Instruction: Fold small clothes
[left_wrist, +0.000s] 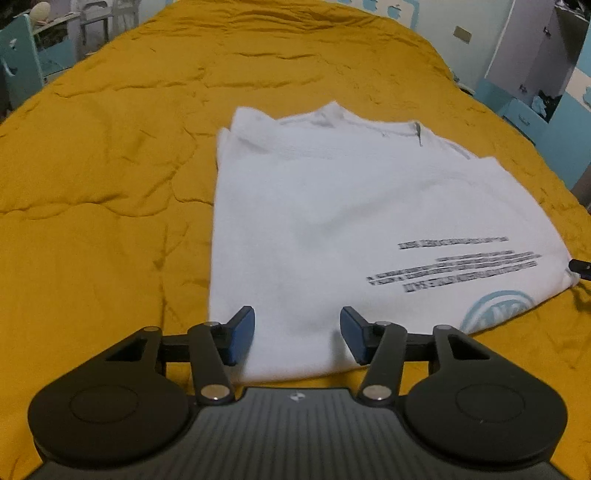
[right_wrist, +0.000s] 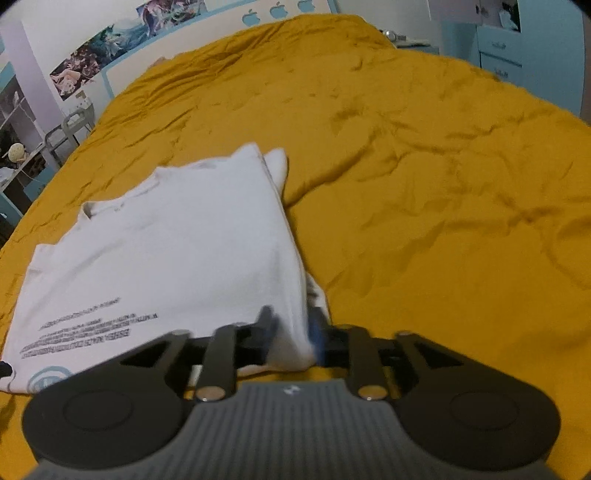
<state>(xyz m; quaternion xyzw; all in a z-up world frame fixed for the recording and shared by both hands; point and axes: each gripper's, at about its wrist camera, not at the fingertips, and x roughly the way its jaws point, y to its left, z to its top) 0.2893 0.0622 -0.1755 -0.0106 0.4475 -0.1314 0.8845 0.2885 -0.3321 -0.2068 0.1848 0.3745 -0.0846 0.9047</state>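
A white T-shirt with grey print lines and a pale blue round logo lies partly folded on a mustard yellow bedspread. My left gripper hovers over the shirt's near left corner. Its blue pads are wide apart with only flat cloth below them. In the right wrist view the same T-shirt stretches away to the left. My right gripper is at the shirt's near right corner, jaws partly apart, with the folded edge bunched up between them. That part of the view is blurred.
The wrinkled bedspread spreads far around the shirt on every side. Light blue drawers stand beyond the bed's right edge. A chair and shelves stand past its left side, below posters on the wall.
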